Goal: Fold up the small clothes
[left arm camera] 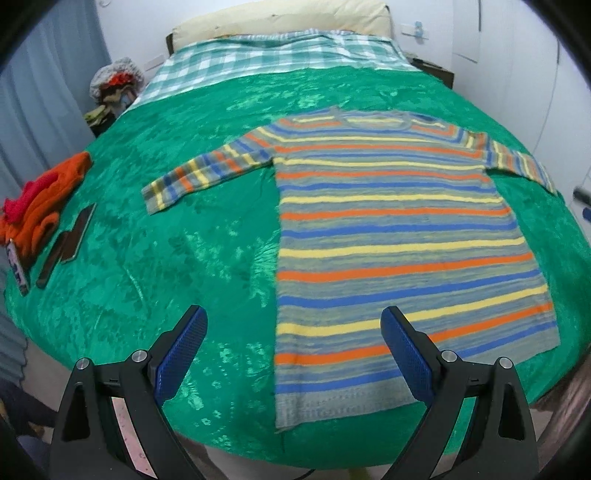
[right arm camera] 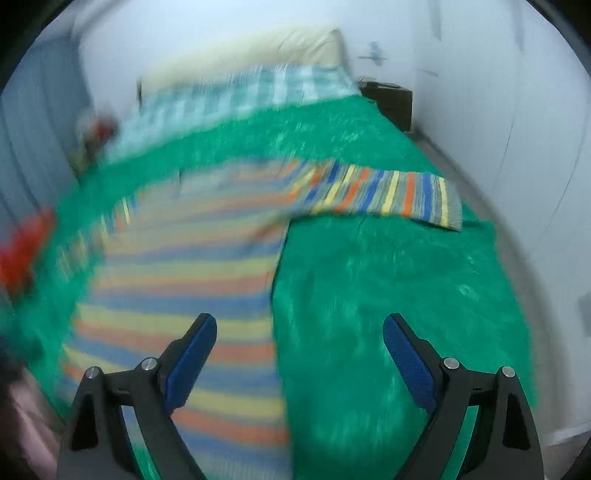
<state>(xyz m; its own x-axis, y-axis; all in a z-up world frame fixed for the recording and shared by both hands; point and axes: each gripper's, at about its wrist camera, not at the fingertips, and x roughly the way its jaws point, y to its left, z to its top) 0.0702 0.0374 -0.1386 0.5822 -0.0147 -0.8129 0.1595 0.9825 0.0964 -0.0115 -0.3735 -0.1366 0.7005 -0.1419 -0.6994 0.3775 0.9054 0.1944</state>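
The striped sweater [left arm camera: 388, 229] lies flat and face-up on the green bedspread [left arm camera: 184, 258], filling the centre and right of my left view, hem toward the bottom of the frame and neckline toward the top. Both sleeves are spread out sideways: one reaches toward the left of the frame, the other runs off at the right edge. In my right view the picture is smeared, but I can make out the sweater's body at the lower left and one sleeve [right arm camera: 388, 195] stretched across the upper right, its cuff resting on the bedspread.

So where do I stand? As I judge it, the garment is laid out and smoothed, and no fold is made yet: no sleeve tucked in, no side turned over, the hem not brought up. All the folding is left.

My left gripper [left arm camera: 293, 323] hangs above the hem's left corner, jaws spread wide, nothing between them. My right gripper [right arm camera: 299, 330] is also wide open and empty, over the sweater's side edge where it meets the green cloth.

Further out, a heap of orange and red clothes [left arm camera: 40, 210] waits at the left edge of my left view, with some dark flat pieces [left arm camera: 70, 243] beside it. A checked blanket [left arm camera: 266, 59] and a cream pillow [left arm camera: 280, 18] sit at the top.
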